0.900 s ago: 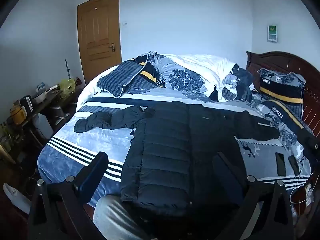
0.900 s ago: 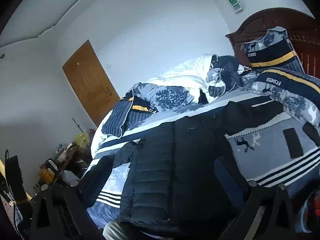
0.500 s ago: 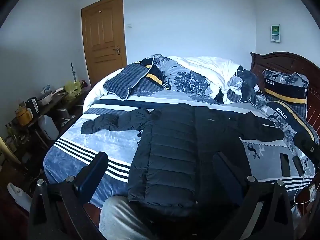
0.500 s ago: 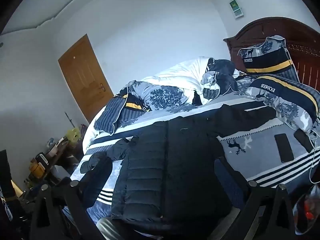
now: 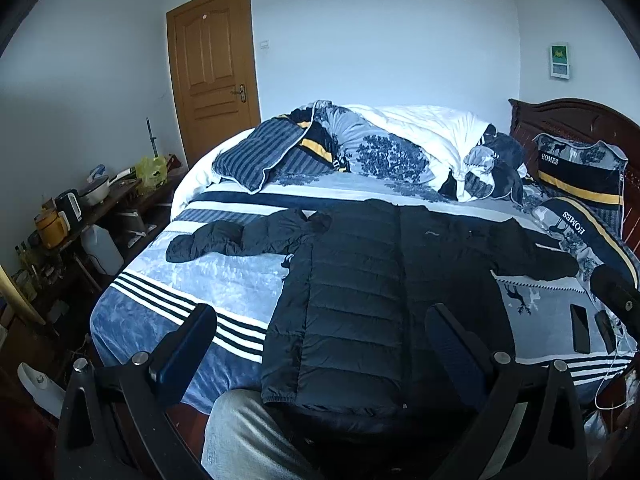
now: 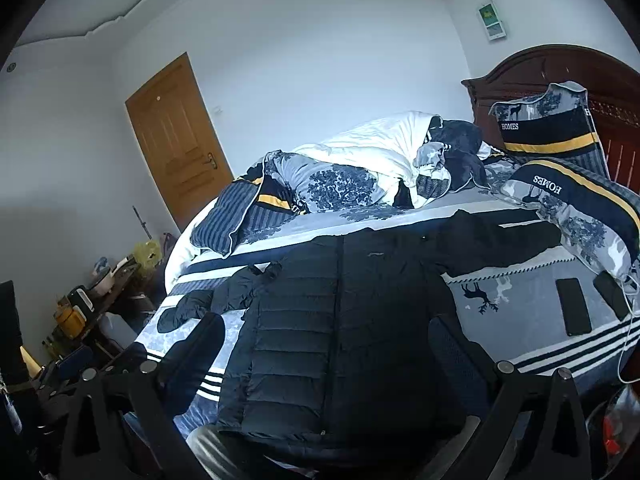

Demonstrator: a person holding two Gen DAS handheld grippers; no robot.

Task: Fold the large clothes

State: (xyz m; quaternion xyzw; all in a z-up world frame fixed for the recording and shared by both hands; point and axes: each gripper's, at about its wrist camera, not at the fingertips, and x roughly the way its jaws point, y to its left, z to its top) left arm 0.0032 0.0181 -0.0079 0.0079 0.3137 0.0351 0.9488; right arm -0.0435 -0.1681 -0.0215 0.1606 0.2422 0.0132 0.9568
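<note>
Sizing up a black puffer jacket [image 5: 360, 300] spread flat on the bed [image 5: 192, 280], nothing folded yet.

Left view: left gripper [image 5: 320, 344] hovers at the near hem, fingers spread, empty; I'd start with the far-left sleeve [image 5: 236, 236], since slick quilted fabric slides. Right view: right gripper [image 6: 324, 356] also spread and empty; two phones [image 6: 574, 306] lie right of the jacket.

Left wrist view: from the foot edge, facing level across the blue-and-white striped bed [image 5: 168, 304] toward the brown wooden door [image 5: 214, 64]. Right wrist view: same edge, tilted upward, rolled. Shared: black quilted puffer jacket [image 5: 360, 300] [image 6: 344, 332], nearby.
</note>
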